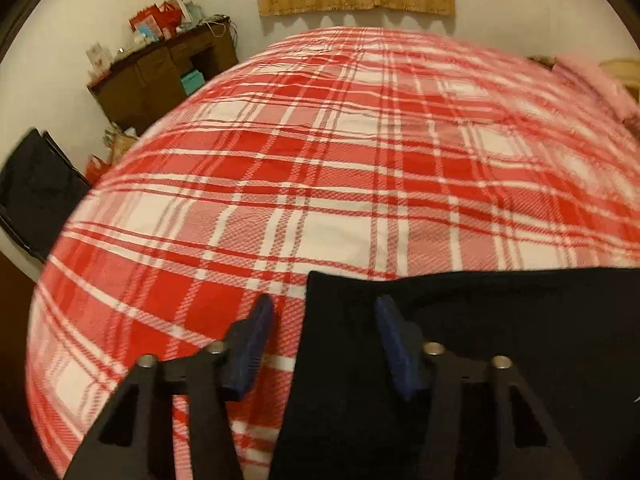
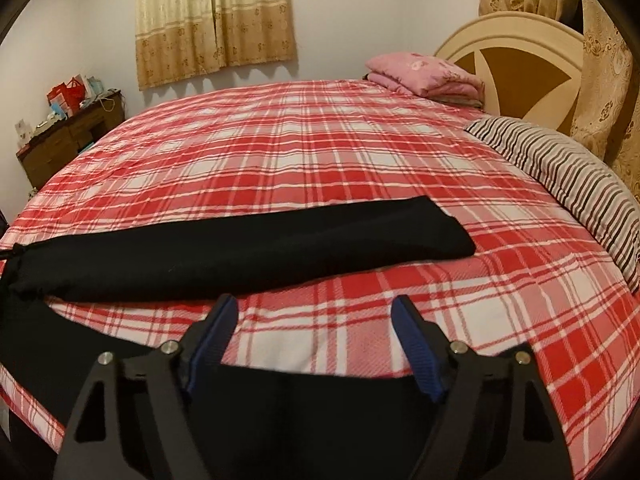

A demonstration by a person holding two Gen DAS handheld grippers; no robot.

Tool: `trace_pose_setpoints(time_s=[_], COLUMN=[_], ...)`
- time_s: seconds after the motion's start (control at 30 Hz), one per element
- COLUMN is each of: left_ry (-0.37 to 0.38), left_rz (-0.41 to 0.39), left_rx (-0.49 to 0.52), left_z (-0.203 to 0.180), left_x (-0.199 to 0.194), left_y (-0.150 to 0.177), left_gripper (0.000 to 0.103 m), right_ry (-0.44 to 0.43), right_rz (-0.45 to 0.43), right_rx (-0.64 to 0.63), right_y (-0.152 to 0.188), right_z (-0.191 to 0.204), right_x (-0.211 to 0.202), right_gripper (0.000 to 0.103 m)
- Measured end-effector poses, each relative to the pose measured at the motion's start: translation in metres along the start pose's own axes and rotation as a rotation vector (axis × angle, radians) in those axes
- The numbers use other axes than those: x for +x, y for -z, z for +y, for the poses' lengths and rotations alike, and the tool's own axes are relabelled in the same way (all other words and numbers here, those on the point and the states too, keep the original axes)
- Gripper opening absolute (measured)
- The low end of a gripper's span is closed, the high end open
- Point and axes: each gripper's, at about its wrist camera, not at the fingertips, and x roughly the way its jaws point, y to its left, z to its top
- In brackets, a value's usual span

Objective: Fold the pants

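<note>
Black pants [image 2: 248,248] lie on a red and white plaid bedspread [image 2: 320,152], one leg stretched flat from the left edge toward the right. More of their black cloth [image 2: 304,420] sits low in the right wrist view, under my right gripper [image 2: 316,302]. That gripper is open, its blue pads [image 2: 416,348] over the plaid with nothing pinched. In the left wrist view a squared end of the pants [image 1: 460,340] fills the lower right. My left gripper [image 1: 324,304] straddles its left edge with jaws apart: one pad [image 1: 252,340] over the bedspread [image 1: 320,160], the other over the cloth.
A dark wooden desk [image 1: 160,76] piled with bags stands against the wall beyond the bed's left side. A folded pink quilt [image 2: 424,76], a striped pillow [image 2: 560,176] and a cream headboard [image 2: 512,52] are at the bed's far right. A dark object [image 1: 36,188] lies left of the bed.
</note>
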Motion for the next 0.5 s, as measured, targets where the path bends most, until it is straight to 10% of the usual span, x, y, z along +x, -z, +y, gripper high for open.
trace_pose_setpoints(time_s=[0.17, 0.5], left_ry=[0.021, 0.055], left_rz=[-0.041, -0.058], left_rx=[0.059, 0.046], left_z=[-0.008, -0.003], left_x=[-0.004, 0.001], left_y=[0.005, 0.005], left_gripper=[0.011, 0.011], right_ry=[0.025, 0.092], right_rz=[0.019, 0.086], right_rx=[0.013, 0.134], right_y=[-0.02, -0.068], right_z=[-0.022, -0.101], right_x=[0.01, 0.048], right_gripper=[0.067, 0.064])
